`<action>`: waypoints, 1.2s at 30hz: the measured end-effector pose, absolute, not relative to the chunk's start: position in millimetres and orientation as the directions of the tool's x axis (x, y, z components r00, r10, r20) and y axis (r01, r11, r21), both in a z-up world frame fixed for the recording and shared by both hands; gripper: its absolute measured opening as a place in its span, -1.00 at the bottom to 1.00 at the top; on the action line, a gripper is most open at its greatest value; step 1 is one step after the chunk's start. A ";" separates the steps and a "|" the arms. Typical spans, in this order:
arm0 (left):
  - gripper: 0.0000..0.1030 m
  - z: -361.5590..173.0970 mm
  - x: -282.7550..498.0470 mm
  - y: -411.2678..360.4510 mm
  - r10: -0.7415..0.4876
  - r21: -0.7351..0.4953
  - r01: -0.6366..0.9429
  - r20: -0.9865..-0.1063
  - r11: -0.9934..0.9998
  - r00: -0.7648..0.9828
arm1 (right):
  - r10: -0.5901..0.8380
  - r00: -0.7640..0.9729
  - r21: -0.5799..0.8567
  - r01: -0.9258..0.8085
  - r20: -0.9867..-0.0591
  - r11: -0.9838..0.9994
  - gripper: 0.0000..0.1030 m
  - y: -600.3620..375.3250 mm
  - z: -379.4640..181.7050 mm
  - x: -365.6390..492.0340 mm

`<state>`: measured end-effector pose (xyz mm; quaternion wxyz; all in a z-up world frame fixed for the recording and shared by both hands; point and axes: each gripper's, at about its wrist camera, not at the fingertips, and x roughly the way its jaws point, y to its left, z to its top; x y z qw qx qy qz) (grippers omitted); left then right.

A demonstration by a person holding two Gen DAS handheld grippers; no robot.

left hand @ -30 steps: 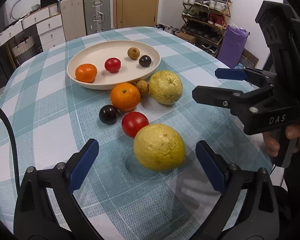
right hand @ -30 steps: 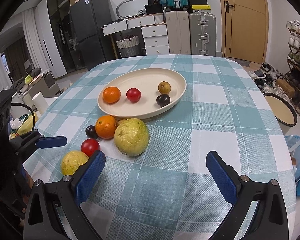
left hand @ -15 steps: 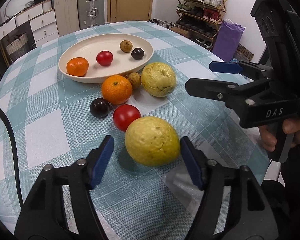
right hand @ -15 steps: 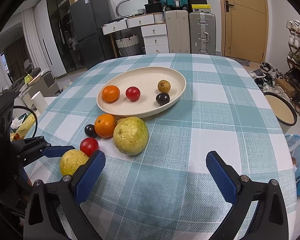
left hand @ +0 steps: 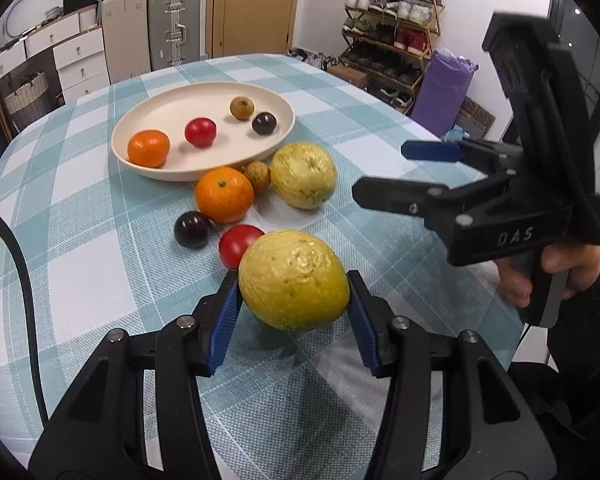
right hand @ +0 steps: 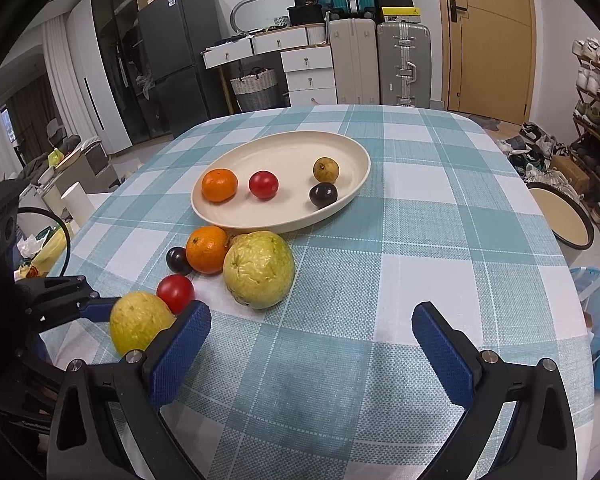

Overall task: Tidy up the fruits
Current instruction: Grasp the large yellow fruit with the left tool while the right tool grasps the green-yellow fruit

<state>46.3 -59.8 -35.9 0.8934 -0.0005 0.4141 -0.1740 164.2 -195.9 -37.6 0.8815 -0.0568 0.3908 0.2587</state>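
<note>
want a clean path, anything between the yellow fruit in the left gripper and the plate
Yes. The red tomato, dark plum and orange lie on the cloth between the held yellow fruit and the plate.

A round table under a teal-and-white checked cloth (right hand: 420, 216) fills the foreground. Behind it, a silver ribbed aluminium suitcase (right hand: 404, 65) stands beside a tan wooden door (right hand: 490, 36), with a woven grey laundry basket (right hand: 256, 90) further left. Right of the table are a wooden shoe rack (left hand: 392, 36) and a purple bag (left hand: 446, 88).
</note>
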 end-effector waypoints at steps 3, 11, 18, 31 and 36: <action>-0.06 -28.8 45.8 -53.2 -0.309 -0.150 0.296 -0.717 0.944 0.624 | 0.411 0.557 0.108 -0.497 -0.722 0.861 0.99 -196.3 -39.4 165.0; -0.06 -10.8 44.1 -32.6 -0.271 -0.154 0.227 -0.662 0.962 0.699 | 0.444 0.520 0.164 -0.497 -0.730 0.852 0.99 -195.3 -44.8 167.8; -0.06 -7.9 47.6 -9.7 -0.223 -0.162 0.155 -0.648 0.975 0.728 | 0.468 0.461 0.184 -0.535 -0.754 0.825 0.63 -173.9 -53.1 174.9; -0.05 -13.2 56.4 9.9 -0.189 -0.166 0.105 -0.647 0.980 0.739 | 0.489 0.424 0.219 -0.541 -0.762 0.812 0.17 -149.6 -53.8 197.2; -0.05 -16.8 62.4 11.5 -0.183 -0.169 0.094 -0.651 0.981 0.737 | 0.491 0.430 0.218 -0.542 -0.758 0.811 -0.02 -150.2 -52.9 198.4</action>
